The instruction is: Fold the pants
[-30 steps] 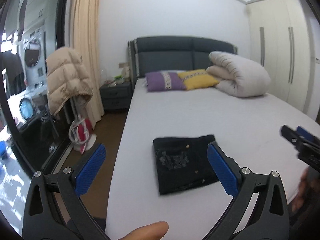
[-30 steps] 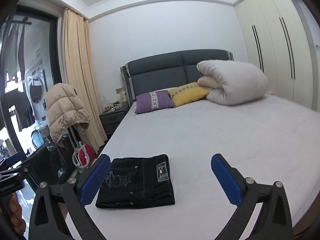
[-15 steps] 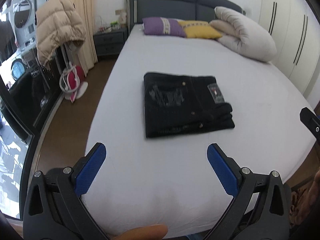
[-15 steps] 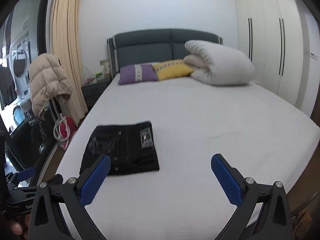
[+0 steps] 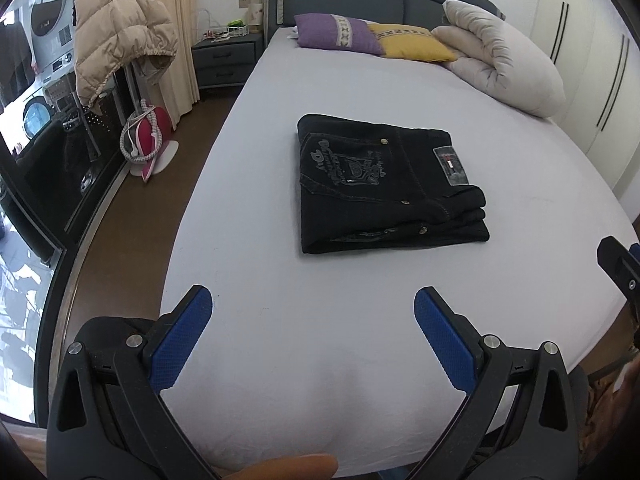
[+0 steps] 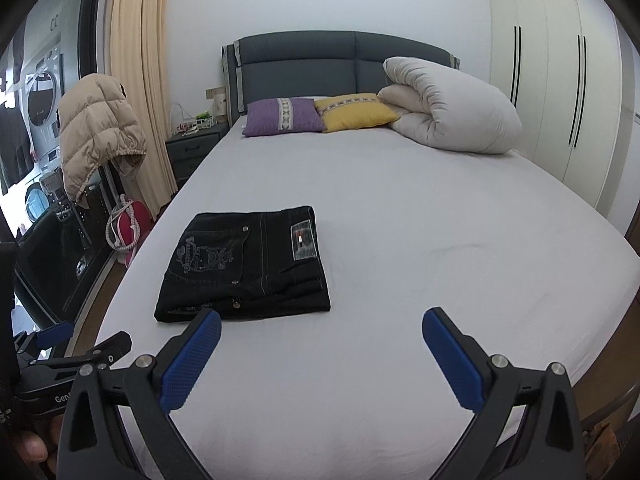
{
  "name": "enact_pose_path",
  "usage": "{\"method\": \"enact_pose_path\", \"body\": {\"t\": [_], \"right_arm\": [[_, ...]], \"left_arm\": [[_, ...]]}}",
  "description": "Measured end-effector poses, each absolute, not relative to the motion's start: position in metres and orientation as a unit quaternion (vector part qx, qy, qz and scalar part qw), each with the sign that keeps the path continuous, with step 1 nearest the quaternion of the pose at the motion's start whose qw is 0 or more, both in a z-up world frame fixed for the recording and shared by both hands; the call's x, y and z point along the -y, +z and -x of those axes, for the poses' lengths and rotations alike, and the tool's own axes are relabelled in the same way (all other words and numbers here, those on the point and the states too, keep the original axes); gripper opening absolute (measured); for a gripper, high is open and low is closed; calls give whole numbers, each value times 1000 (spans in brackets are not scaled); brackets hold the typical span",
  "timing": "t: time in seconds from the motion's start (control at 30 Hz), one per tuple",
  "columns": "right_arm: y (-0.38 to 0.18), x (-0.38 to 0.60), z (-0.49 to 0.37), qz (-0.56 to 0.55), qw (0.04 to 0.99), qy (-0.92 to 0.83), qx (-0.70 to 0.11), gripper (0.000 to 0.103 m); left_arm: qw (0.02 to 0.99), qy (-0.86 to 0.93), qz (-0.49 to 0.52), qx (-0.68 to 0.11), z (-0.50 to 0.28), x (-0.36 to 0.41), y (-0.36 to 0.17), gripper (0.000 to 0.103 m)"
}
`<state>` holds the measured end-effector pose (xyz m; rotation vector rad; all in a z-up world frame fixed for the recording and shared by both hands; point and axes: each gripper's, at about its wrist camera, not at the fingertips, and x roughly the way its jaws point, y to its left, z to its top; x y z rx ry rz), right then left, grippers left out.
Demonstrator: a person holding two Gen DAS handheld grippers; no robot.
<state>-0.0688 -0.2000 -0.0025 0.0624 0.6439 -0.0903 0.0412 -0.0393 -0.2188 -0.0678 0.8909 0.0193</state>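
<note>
Both the left gripper (image 5: 313, 330) and the right gripper (image 6: 321, 345) have their fingers spread wide, holding nothing, above the near end of the bed (image 6: 420, 240). One pair of black pants (image 5: 384, 184) lies folded in a neat stack on the sheet, apart from both. Probably heavy, stiffish denim; best pinched at the thick folded edges. Two pillows (image 6: 284, 117) and one rolled duvet (image 6: 448, 108) sit by the headboard.

The left gripper (image 6: 60, 364) body carries partial white lettering reading "Gen". The pants (image 5: 384, 184) bear embroidered pocket lettering and a sewn patch; neither is legible.
</note>
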Motion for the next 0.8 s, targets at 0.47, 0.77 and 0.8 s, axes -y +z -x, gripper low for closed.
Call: {"method": "enact_pose_path", "body": {"t": [0.47, 0.77, 0.8], "right_arm": [[-12, 199, 66, -32, 942, -40, -331, 103], [-14, 197, 65, -32, 941, -40, -333, 103], [-14, 197, 65, -32, 941, -39, -333, 103]], "left_arm": [[900, 15, 39, -434, -41, 37, -221, 103], [899, 16, 40, -435, -40, 38, -223, 103], [899, 17, 40, -435, -40, 38, -223, 103]]}}
